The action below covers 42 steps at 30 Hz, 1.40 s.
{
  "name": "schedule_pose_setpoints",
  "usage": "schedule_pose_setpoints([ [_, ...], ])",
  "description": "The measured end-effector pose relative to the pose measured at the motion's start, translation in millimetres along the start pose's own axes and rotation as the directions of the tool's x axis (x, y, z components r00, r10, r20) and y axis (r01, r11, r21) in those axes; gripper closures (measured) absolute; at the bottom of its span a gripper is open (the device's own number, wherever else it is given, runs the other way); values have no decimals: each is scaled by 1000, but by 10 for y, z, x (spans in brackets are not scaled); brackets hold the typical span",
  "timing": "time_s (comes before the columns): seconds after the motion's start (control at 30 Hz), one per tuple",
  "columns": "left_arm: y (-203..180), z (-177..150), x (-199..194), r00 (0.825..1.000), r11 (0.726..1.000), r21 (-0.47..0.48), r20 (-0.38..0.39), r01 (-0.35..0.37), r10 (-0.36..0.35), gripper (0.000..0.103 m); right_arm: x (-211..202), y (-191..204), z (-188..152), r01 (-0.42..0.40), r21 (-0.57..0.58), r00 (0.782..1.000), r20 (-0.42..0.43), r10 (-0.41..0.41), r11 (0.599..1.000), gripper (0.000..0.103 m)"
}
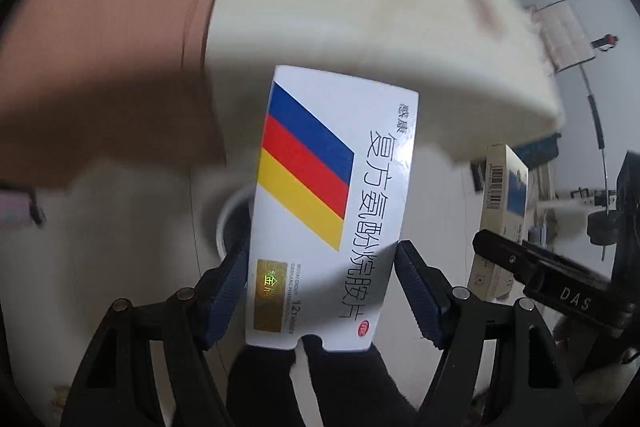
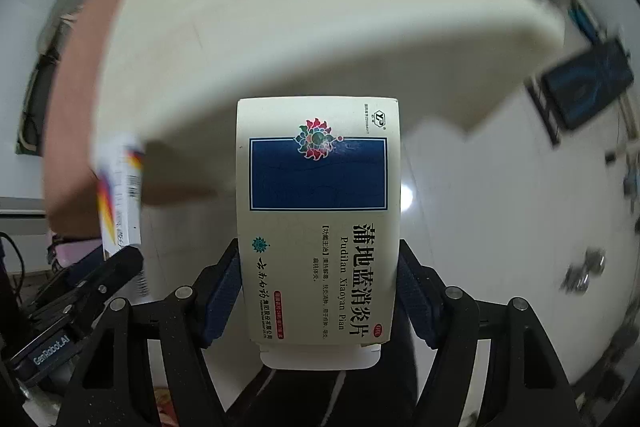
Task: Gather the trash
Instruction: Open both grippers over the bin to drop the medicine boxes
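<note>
Left tongs [image 1: 320, 267] clamped a striped box [image 1: 320, 203]; right tongs [image 2: 320, 275] clamped a blue-panelled box [image 2: 320, 211]. Both boxes hung off the table [image 2: 320, 39], its edge at twelve o'clock; binning apparently remained, a white bin [image 1: 230, 223] showing behind the striped box.

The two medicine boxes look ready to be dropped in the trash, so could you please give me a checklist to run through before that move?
1. Left gripper shut on the striped medicine box: ok.
2. Right gripper shut on the Pudilan Xiaoyan Pian box: ok.
3. Both boxes lifted off the white table: ok.
4. White round bin below the striped box: cannot tell, mostly hidden.
5. The two boxes apart from each other: ok.
6. Other trash on the table: cannot tell, blurred.
</note>
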State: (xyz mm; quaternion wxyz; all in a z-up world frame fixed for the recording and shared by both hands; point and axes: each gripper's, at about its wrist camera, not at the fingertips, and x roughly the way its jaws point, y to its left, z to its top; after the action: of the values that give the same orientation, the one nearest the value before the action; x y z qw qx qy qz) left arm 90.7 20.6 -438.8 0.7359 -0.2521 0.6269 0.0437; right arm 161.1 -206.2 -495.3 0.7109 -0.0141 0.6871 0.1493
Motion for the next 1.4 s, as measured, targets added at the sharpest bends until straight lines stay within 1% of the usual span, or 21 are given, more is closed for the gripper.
schedule_pose_setpoints([
  [0.07, 215, -70, 440, 998, 999, -36, -62, 31, -33, 31, 406, -65, -188, -7, 31, 998, -54, 9, 1000, 29],
  [0.1, 304, -79, 618, 996, 998, -51, -75, 40, -44, 31, 653, -112, -269, -8, 55, 997, -79, 13, 998, 29],
  [0.17, 535, -62, 1108, 992, 993, -103, -112, 51, -62, 31, 1103, -179, -365, -21, 83, 993, -114, 30, 996, 29],
  [0.2, 669, -47, 1386, 990, 991, -126, -128, 48, -64, 31, 1326, -217, -405, -19, 94, 992, -126, 30, 995, 29],
  [0.23, 746, -45, 1549, 989, 990, -136, -134, 41, -60, 31, 1568, -254, -429, -27, 111, 990, -137, 43, 993, 29],
  [0.27, 864, -40, 1768, 990, 989, -144, -132, 25, -45, 29, 1843, -285, -446, -40, 122, 986, -157, 60, 992, 29],
  [0.3, 958, -76, 1898, 991, 989, -145, -132, 7, -26, 29, 2109, -326, -461, -50, 142, 982, -171, 74, 989, 29],
  [0.33, 1073, -101, 2080, 992, 989, -145, -125, -14, -4, 26, 2370, -363, -471, -65, 158, 977, -189, 95, 985, 29],
  [0.4, 1268, -131, 2326, 992, 988, -143, -117, -56, 39, 0, 2763, -389, -474, -87, 171, 969, -215, 124, 981, 28],
  [0.43, 1347, -135, 2425, 992, 988, -142, -115, -68, 52, 0, 3001, -402, -483, -105, 179, 964, -222, 144, 978, 27],
  [0.5, 1492, -216, 2529, 989, 984, -144, -117, -108, 91, 0, 3310, -402, -522, -115, 173, 959, -237, 155, 978, 11],
  [0.53, 1520, -268, 2536, 988, 982, -143, -113, -120, 104, 0, 3408, -401, -527, -117, 170, 958, -239, 156, 978, 0],
  [0.57, 1529, -293, 2554, 987, 981, -144, -110, -132, 117, 0, 3507, -395, -541, -112, 160, 959, -243, 149, 981, 0],
  [0.6, 1569, -402, 2504, 985, 978, -144, -105, -151, 136, 0, 3571, -388, -556, -93, 147, 961, -246, 127, 985, 0],
  [0.7, 1568, -487, 2426, 977, 970, -129, -82, -205, 196, 0, 3623, -341, -626, -48, 107, 968, -241, 73, 993, 0],
  [0.8, 1523, -555, 2298, 976, 970, -128, -84, -209, 199, 0, 3513, -257, -671, 15, 51, 973, -231, -3, 999, 0],
  [0.87, 1458, -595, 2185, 972, 967, -120, -88, -225, 216, 0, 3421, -245, -713, 59, 15, 973, -225, -54, 998, 0],
  [1.03, 1300, -681, 1914, 966, 964, -87, -89, -250, 243, 0, 3050, -181, -754, 131, -59, 971, -195, -141, 990, 0],
  [1.23, 1180, -793, 1479, 963, 962, -79, -94, -261, 254, 0, 2593, -77, -797, 153, -93, 970, -178, -168, 984, 0],
  [1.4, 1052, -871, 1105, 963, 962, -82, -92, -261, 254, 0, 2084, 20, -879, 154, -100, 974, -151, -168, 983, 0],
])
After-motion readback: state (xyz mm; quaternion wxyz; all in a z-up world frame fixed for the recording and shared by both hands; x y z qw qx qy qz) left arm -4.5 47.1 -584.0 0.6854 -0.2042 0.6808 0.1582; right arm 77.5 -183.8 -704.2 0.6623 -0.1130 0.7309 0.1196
